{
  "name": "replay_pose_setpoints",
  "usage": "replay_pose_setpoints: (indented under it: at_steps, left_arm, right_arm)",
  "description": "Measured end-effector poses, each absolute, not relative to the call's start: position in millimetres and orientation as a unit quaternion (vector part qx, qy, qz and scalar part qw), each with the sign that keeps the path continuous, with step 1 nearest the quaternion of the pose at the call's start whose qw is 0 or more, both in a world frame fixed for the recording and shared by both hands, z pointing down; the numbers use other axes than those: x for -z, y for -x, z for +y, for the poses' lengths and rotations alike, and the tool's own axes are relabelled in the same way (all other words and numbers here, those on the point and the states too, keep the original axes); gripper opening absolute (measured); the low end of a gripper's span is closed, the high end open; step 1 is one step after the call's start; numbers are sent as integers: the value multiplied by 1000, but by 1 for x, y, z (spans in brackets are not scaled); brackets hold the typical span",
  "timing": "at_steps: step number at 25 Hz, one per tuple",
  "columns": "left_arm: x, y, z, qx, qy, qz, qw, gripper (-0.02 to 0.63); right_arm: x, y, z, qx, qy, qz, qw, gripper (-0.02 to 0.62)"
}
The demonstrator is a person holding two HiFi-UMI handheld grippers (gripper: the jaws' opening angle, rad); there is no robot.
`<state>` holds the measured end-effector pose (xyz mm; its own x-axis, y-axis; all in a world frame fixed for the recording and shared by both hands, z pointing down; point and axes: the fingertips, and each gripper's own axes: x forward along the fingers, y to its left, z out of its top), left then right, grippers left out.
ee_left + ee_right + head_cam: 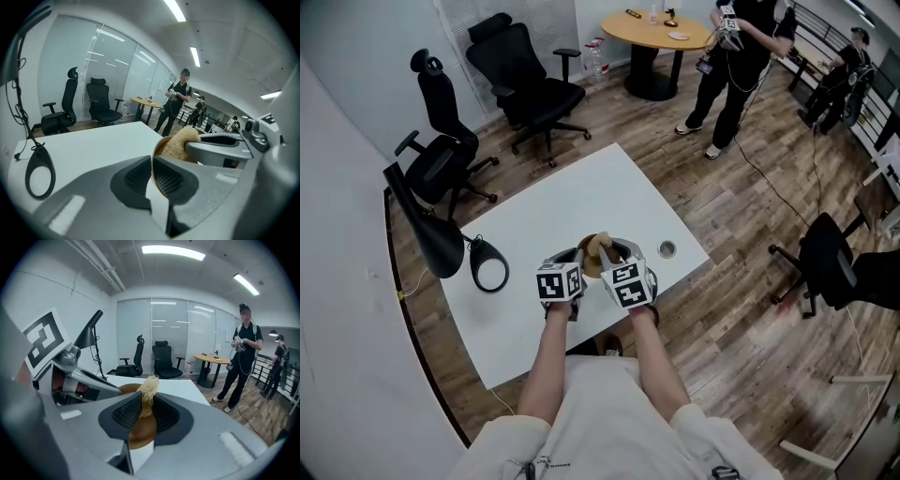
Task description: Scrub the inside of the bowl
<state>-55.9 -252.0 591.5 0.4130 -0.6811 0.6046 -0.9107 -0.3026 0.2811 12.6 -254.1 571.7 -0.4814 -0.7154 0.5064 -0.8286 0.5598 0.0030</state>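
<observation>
**At the bowl [592, 267]: rim pinched by the left gripper [578, 259], scrubber [600, 246] held inside by the right gripper [617, 255]**

Between the left jaws, the bowl's thin wall, clamped from inside and outside at the near-left rim. Between the right jaws, a pale, coarse-fibred scrubber, gripped tight, its frayed tuft rising above the bowl's hollow. Both grippers close together over the bowl, marker cubes toward the person.

Bowl itself: round, smooth brown inside with a slight gloss, thin-rimmed, upright on the white table [572, 202], near the edge closest to the person.

Left of the bowl, a black ring on a cord [490, 267], and beyond that a black desk lamp [431, 234]. Right of the bowl, a small round grommet [667, 249] in the tabletop. Far beyond the bowl, on the wood floor, two black office chairs [525, 84], a round wooden table [661, 33] and a standing person [736, 66] in dark clothes.
</observation>
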Motion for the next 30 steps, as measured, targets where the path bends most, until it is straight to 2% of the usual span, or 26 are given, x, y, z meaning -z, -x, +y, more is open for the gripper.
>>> replay_pose_setpoints:
  at_steps: [15,21,30]
  left_arm:
    - [-580,112,-256,-142,-750,-576,294,23]
    - [-574,116,-257,-130,-745,-585,293,23]
    - [-575,83,-254,-143,-771,-549,291,29]
  right_arm:
    - [-584,17,-247,-117,-414,-867,251,97]
    - [-579,26,-237,-130,-385,-879,252,95]
    - [-579,20,-227,-143,-378,-881,248,95]
